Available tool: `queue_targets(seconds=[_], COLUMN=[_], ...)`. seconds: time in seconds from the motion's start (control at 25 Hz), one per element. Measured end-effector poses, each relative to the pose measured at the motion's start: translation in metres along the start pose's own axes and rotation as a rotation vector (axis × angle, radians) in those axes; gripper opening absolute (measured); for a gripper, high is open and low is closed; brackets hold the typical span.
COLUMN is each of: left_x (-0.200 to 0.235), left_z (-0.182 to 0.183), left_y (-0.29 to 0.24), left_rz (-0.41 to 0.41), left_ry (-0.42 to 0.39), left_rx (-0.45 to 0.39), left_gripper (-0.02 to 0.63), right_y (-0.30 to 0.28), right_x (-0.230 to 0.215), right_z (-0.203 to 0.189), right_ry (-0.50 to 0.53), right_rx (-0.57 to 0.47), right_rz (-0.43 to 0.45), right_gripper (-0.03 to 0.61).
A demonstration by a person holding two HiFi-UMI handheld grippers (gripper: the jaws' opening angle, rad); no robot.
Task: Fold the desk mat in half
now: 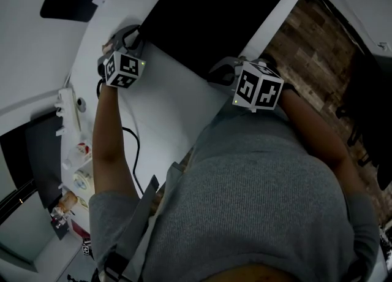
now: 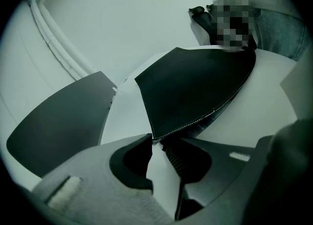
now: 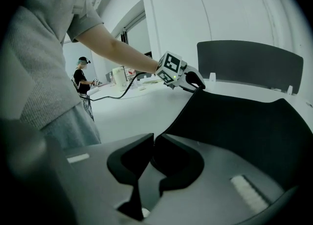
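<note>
Mat lies on table. Left gripper: jaws narrowly apart, mat's stitched corner at the tips, not pinched. Right gripper: jaws nearly together, pinching the mat's edge.

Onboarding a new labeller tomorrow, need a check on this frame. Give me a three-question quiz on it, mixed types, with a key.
1. Multiple choice: where on the black desk mat do the left gripper and right gripper sit?
A) at its two corners nearest the person
B) at its middle
C) at its far edge
2. True or false: the table is darker than the mat.
3. Short answer: what runs across the table beside the person's left arm?

Key
1. A
2. False: the table is white and the mat is black.
3. A black cable.
</note>
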State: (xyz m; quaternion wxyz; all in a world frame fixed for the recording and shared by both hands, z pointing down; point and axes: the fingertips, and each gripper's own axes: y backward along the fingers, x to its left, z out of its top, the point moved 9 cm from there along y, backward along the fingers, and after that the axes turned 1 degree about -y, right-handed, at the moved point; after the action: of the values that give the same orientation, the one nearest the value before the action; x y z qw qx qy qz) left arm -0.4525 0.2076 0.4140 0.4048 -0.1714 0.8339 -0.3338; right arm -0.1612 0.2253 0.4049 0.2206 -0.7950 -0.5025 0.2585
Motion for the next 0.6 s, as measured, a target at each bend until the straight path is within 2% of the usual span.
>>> queue_targets(seconds=[0.12, 0.24, 0.36, 0.48, 0.6], left_x=[0.000, -0.002, -0.010, -0.018, -0.027], left_z=[-0.009, -0.023, -0.030, -0.024, -0.014], left_y=[0.006, 0.013, 0.021, 0.032, 0.043], left_rz=[0.028, 0.103, 0.199, 0.327, 0.455], left_ry=[0.045, 0.147, 0.261, 0.319, 0.451], left_rx=[0.035, 0.064, 0.070, 0.090, 0.079], left_gripper=[0.086, 0.082, 0.083, 0.076, 0.065], right_y=[0.007, 0.018, 0.031, 0.045, 0.056], right_x=[-0.003, -0.011, -0.019, -0.032, -0.045], right_z=[0.000, 0.003, 0.003, 0.003, 0.003], right_ry=[-0.020, -0.045, -0.081, -0.112, -0.138], right_rx=[-0.041, -0.129, -0.224, -0.283, -0.313], right_rz=[-0.002, -0.012, -0.045, -0.108, -0.185], right_gripper=[0.082, 0.083, 0.083, 0.080, 0.080])
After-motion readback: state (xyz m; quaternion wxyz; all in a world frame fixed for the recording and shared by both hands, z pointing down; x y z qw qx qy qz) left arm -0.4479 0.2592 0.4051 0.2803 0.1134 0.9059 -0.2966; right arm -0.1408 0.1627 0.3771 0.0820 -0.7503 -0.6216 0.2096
